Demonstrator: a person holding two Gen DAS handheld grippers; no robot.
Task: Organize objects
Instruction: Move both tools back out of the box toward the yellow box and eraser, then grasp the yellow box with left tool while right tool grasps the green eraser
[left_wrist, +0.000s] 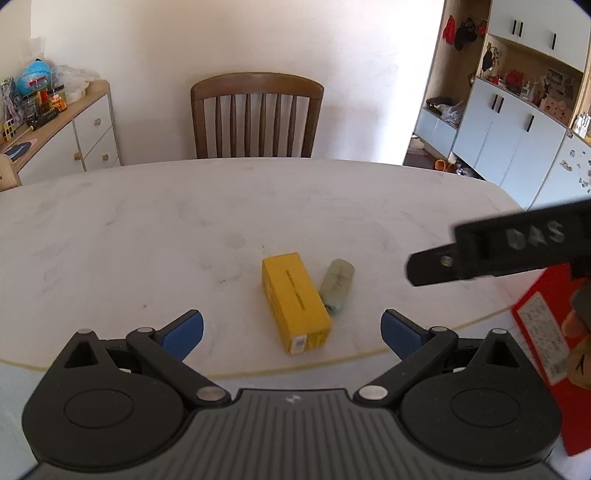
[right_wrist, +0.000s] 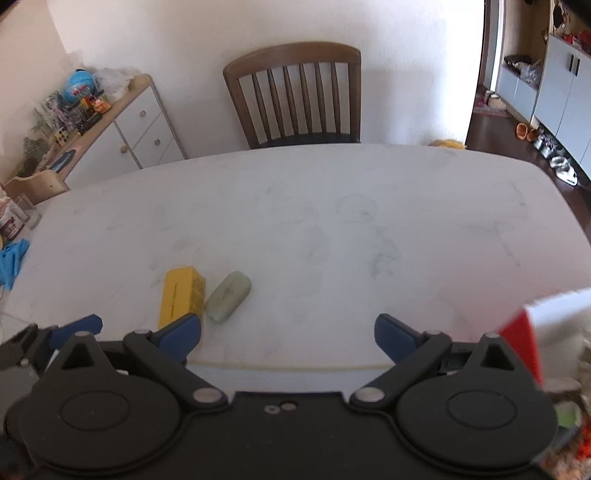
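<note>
The left gripper (left_wrist: 291, 328) hung low over the near edge of the table (left_wrist: 147, 229). Its two blue pads (left_wrist: 184, 332) stood wide apart, and nothing was between them. It pointed straight at the yellow box (left_wrist: 293, 301), which lay on its side on the table just past the pads. A pale green soap bar (left_wrist: 337, 286) lay just beside the box on its right, close enough that they might have touched; I could not tell.

The right gripper (right_wrist: 288, 332) also hung over the near edge, further to the right. Its blue pads (right_wrist: 397, 338) were wide apart too, and it held nothing. From this camera the yellow box (right_wrist: 181, 295) and the soap bar (right_wrist: 228, 301) sat off to the left, near the left pad.

A red box (left_wrist: 546, 332) with a white label stood at the right side, blurry and partly cut off. What was in it did not show.

A brown wooden chair (left_wrist: 256, 114) stood at the far side of the table. A white cupboard (left_wrist: 88, 136) with toys on top stood by the wall.
</note>
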